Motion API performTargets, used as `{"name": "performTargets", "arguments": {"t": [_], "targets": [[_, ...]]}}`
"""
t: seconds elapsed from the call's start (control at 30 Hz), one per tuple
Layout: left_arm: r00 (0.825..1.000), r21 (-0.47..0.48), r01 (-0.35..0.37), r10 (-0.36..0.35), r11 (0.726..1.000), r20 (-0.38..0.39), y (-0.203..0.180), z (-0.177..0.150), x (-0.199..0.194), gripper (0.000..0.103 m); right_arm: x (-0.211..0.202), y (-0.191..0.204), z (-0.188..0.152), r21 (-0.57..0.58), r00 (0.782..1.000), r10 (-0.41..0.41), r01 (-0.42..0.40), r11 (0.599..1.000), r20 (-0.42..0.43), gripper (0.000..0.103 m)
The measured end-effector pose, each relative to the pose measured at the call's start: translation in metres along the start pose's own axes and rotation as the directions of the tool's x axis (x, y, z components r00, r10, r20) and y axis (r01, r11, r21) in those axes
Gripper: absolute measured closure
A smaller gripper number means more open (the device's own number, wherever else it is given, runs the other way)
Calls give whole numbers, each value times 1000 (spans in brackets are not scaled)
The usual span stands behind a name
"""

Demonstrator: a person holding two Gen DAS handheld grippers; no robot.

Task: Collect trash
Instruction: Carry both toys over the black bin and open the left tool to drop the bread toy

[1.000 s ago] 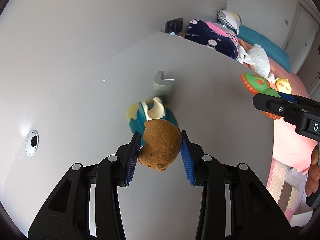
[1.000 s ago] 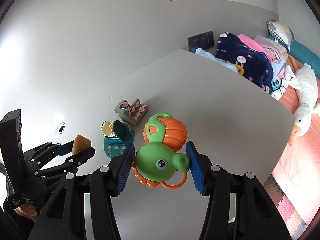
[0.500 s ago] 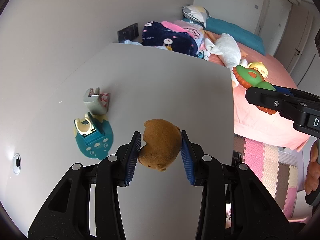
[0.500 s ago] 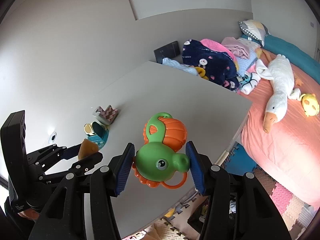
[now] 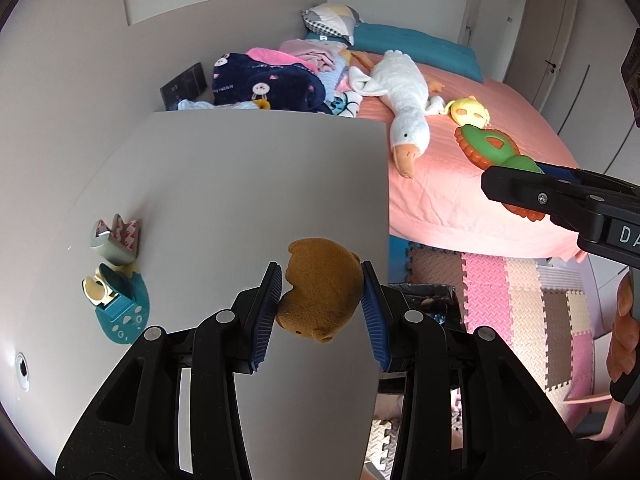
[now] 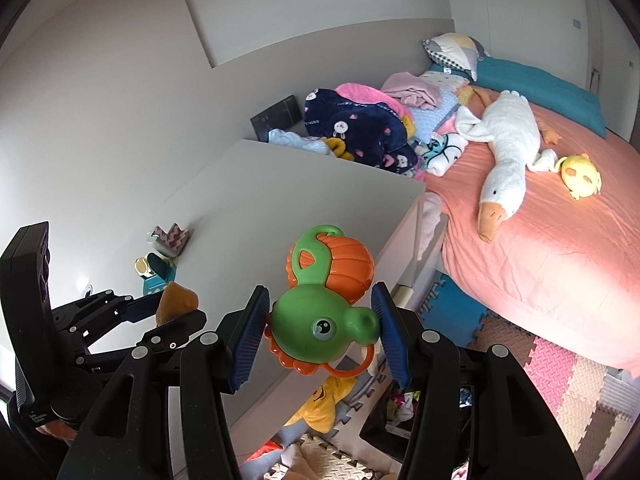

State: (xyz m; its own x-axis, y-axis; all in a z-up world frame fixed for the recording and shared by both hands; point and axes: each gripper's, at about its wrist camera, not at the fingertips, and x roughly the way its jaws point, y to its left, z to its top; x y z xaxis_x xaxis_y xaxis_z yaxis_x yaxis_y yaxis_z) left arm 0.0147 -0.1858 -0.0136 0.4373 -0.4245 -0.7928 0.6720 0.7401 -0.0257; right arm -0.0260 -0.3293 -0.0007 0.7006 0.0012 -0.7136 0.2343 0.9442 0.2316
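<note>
My left gripper [image 5: 322, 304] is shut on a brown plush toy [image 5: 320, 288] and holds it above the right edge of the white table [image 5: 248, 184]. My right gripper [image 6: 320, 328] is shut on a green and orange plastic toy [image 6: 324, 312], held past the table's edge over the floor. In the left wrist view that toy [image 5: 492, 152] shows at the right. In the right wrist view the left gripper [image 6: 168, 312] shows at the lower left with the brown toy [image 6: 176, 304]. A black bin [image 5: 428, 300] stands on the floor under the table edge, part hidden.
A teal holder [image 5: 120, 304] and a grey piece with patterned tape [image 5: 114, 240] lie at the table's left. A bed [image 6: 560, 220] with a white goose plush [image 6: 508, 152], a yellow toy and piled blankets stands to the right. Foam mats [image 5: 520, 288] cover the floor.
Both grippers have drawn back and swung right, away from the table's middle to its edge, each still holding its toy. The bed, floor mats and bin have come into view.
</note>
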Motion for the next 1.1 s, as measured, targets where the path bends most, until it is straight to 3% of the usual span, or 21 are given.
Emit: {"name": "performTargets", "arguments": {"t": [0.5, 1.1], "targets": [[993, 141, 118, -116, 983, -23, -68, 18, 18, 64, -37, -60, -21, 115, 993, -110, 106, 988, 29, 48], [971, 295, 241, -230, 925, -73, -147, 32, 34, 64, -79, -131, -39, 243, 970, -241, 224, 944, 42, 48]]}}
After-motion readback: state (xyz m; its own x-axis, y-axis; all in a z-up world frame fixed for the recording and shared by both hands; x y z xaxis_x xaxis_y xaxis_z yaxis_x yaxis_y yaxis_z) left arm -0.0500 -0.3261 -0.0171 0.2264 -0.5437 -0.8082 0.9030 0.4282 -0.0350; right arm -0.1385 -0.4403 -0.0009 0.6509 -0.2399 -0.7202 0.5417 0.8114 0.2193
